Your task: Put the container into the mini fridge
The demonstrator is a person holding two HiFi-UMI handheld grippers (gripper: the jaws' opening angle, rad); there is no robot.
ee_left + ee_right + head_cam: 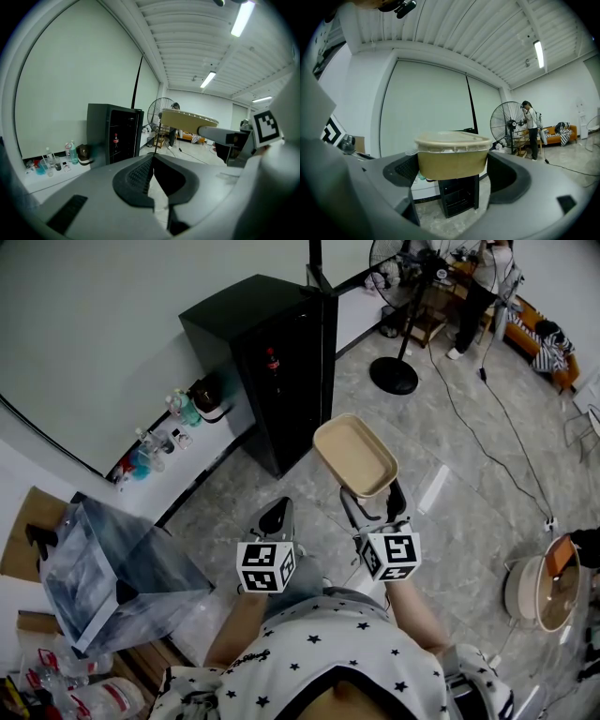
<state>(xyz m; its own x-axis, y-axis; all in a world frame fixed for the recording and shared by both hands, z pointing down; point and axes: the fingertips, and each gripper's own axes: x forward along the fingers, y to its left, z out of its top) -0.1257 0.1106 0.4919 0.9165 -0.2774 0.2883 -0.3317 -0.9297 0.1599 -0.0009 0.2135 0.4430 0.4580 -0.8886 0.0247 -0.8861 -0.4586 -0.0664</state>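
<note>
Head view, item by item

Your right gripper (371,491): its fingers (401,171) pinch a tan container (354,456) by two opposite sides. It is held level in the air over the grey floor (281,474), near the mini fridge (267,352) but apart from it. The right gripper view shows the same container (452,157) seated between the fingers with a clear lid on, and the fridge behind and below it.

Your left gripper (275,518): fingers pressed together at the tips, nothing between them, hanging just beside the right one.

Mini fridge: black, upright against the white wall, with a red-labelled bottle (116,139) on an inner shelf. The door seems to stand open, though its edge-on angle leaves that unsure.

Pedestal fan (398,296): beyond the fridge.

Small bottles (159,442): in a row on a low white ledge (202,460) beside the fridge
</note>
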